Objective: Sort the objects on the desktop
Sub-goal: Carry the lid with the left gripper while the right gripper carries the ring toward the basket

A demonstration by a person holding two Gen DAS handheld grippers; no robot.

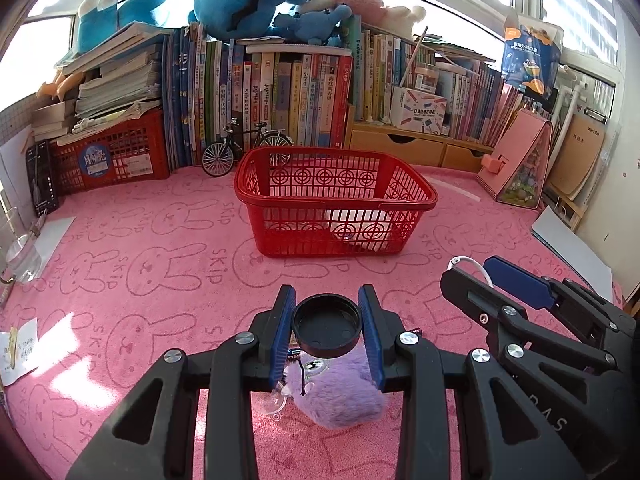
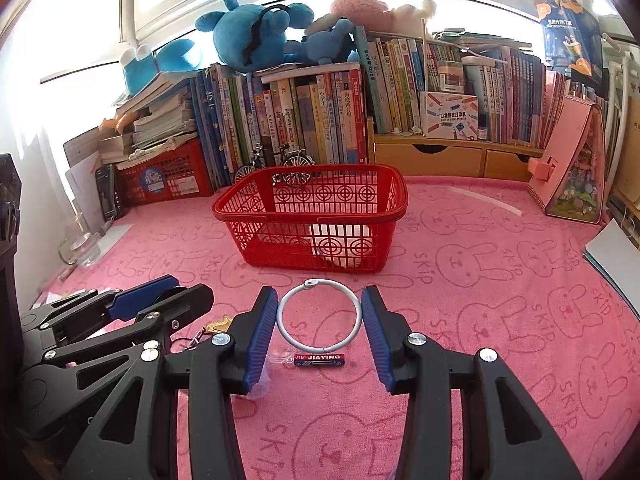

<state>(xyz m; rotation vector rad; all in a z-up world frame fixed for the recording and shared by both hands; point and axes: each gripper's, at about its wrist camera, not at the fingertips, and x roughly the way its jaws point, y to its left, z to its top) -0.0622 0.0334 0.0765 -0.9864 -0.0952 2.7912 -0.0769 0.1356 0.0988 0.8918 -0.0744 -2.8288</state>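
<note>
A black cap (image 1: 327, 328) sat pinched between the blue pads of the left gripper (image 1: 327, 330), open side toward the camera, held above the worktop (image 1: 160, 280). Under it lay a purple plush (image 1: 336, 396), and a clear suction cup (image 1: 277, 402) showed beside the plush at the left pad. A sliver of battery was just visible behind the cap's left edge.

In the right wrist view a grey binder ring (image 2: 319, 315) lay flat on the pink rabbit-print cloth, between the pads of the right gripper (image 2: 319, 336). Those pads stood spread, one on each side of the ring; whether they touched it could not be told. Just nearer than the ring lay a battery (image 2: 319, 360), red and black, crosswise to the fingers. A small gold trinket (image 2: 218, 325) on a cord lay left of the right gripper, near the left gripper's side.

Beyond both grippers stood a red basket (image 1: 334, 204), upright on the cloth, with something white showing through its slats. Behind it was a toy bicycle (image 1: 244, 148), then a row of books (image 1: 280, 96) with blue plushies (image 1: 248, 0) on top. A red crate (image 1: 112, 156) sat at far left, a pink house-shaped box (image 1: 520, 160) at far right, and a glass (image 1: 20, 252) at the left edge.
</note>
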